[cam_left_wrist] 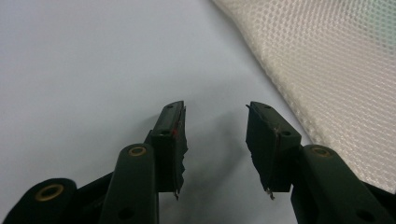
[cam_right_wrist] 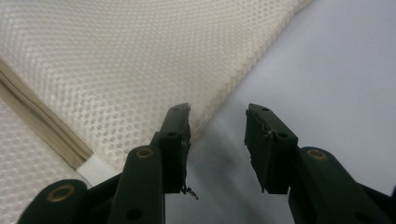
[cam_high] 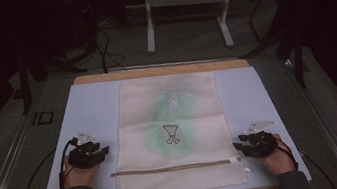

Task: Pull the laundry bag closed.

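Note:
A cream mesh bag (cam_high: 171,129) lies flat on a pale blue mat (cam_high: 92,106), a green shape and a small dark print showing through its middle. A tan zipper band (cam_high: 172,167) crosses it near the front edge. My left gripper (cam_high: 104,151) rests on the mat just left of the bag, jaws open and empty; the mesh (cam_left_wrist: 336,70) lies to the right of its fingertips (cam_left_wrist: 173,126). My right gripper (cam_high: 237,146) sits at the bag's right edge near the zipper end, open, with bare mat between its jaws and mesh (cam_right_wrist: 116,70) beside its left one.
The mat lies on a wooden board (cam_high: 153,70) over a grey table. A white table frame (cam_high: 183,1) and cables stand on the dark floor beyond. The person's hands (cam_high: 80,176) hold both grippers near the front edge.

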`<move>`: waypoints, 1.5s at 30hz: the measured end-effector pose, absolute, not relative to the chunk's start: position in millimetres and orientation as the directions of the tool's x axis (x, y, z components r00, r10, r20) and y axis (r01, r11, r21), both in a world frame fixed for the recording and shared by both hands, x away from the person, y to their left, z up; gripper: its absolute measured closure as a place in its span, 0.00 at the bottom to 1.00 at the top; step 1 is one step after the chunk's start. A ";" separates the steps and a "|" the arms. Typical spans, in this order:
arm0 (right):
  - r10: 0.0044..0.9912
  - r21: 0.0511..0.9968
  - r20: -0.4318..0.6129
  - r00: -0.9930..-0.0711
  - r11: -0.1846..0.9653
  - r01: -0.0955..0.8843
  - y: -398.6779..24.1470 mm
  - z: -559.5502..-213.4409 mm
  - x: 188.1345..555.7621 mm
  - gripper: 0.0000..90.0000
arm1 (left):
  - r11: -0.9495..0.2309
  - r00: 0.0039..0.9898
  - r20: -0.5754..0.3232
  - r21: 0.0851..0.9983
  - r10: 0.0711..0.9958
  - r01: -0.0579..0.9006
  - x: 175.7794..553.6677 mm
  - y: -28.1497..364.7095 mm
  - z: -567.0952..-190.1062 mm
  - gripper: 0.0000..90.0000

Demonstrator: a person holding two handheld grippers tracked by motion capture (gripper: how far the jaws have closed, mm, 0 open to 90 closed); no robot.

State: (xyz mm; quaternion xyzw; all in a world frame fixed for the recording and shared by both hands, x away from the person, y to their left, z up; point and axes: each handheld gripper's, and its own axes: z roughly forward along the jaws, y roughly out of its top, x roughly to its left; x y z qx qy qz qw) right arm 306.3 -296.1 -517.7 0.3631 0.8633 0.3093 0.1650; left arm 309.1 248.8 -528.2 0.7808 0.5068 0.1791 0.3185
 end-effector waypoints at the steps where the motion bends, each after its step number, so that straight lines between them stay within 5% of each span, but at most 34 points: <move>1: 0.729 0.654 -0.061 -0.682 0.545 0.524 -295.5 -517.7 306.5 0.66 | -0.282 0.428 -0.053 0.677 0.902 0.680 309.6 248.8 -528.5 0.64; 23: 0.678 0.655 -0.032 -0.735 0.570 0.497 -272.7 -511.6 302.6 0.65 | -0.306 0.473 -0.064 0.685 0.879 0.661 306.5 245.8 -525.8 0.66; 45: 0.567 0.631 -0.026 -0.823 0.648 0.427 -204.0 -501.8 303.6 0.64 | -0.326 0.521 -0.094 0.682 0.849 0.654 307.3 243.1 -524.9 0.67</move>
